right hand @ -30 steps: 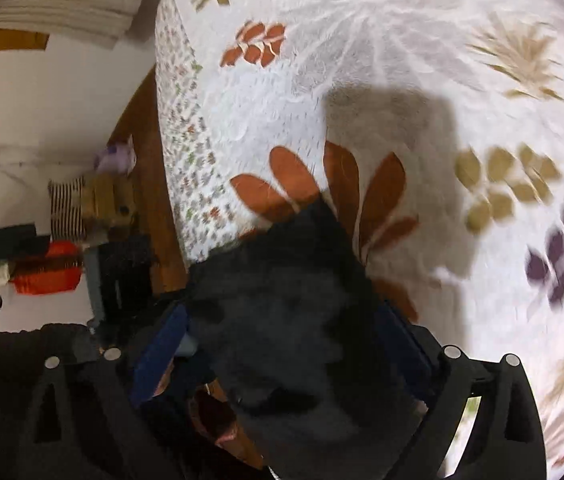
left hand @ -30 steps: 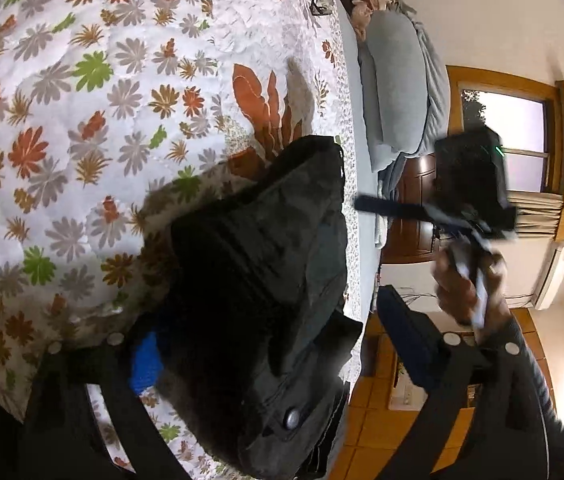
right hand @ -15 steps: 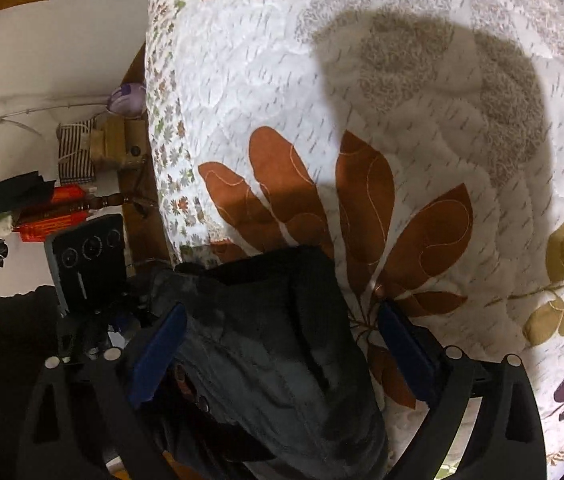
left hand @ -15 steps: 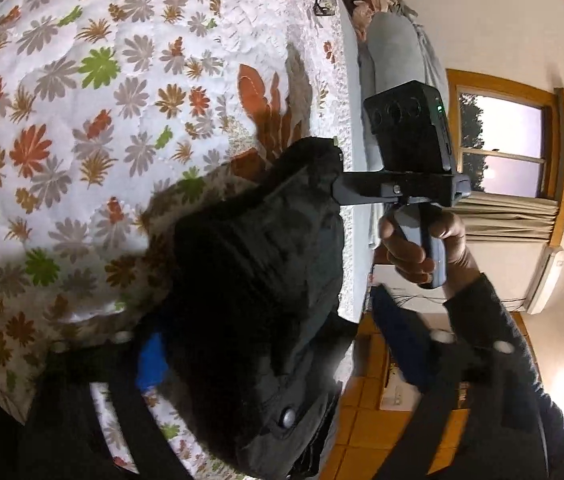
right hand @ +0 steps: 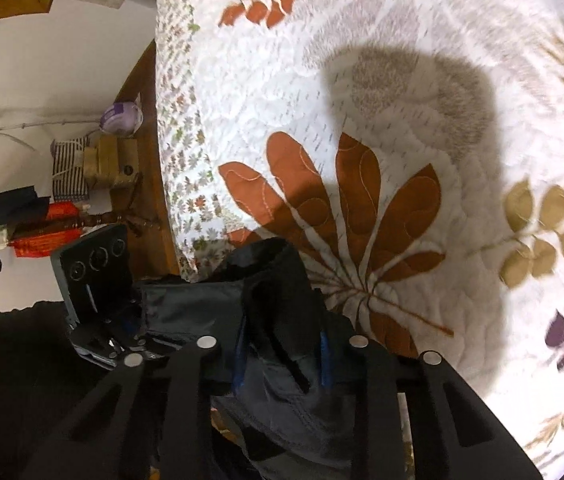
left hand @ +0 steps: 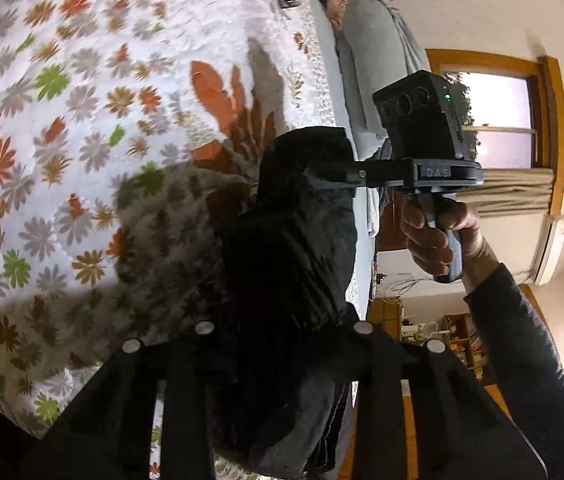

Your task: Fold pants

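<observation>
The dark pants (left hand: 294, 248) hang bunched over the edge of a bed with a flowered quilt (left hand: 61, 128). My left gripper (left hand: 282, 344) is shut on the pants, its fingers buried in the cloth. My right gripper shows in the left wrist view (left hand: 322, 172), its fingers closed on the upper end of the pants. In the right wrist view the right gripper (right hand: 282, 354) is shut on a fold of the pants (right hand: 273, 292), blue pads pressed to the cloth. The left gripper (right hand: 121, 332) holds the pants at the left.
The quilt (right hand: 402, 100) spreads wide ahead in the right wrist view. A grey pillow (left hand: 370, 52) lies at the head of the bed. A window (left hand: 494, 120) and curtain are at the right. A wooden bed frame (right hand: 141, 92) and clutter are at the left.
Both grippers went from open to shut on the pants. The right gripper came in from the side and took hold of the upper end. The pants are lifted and bunched between them.
</observation>
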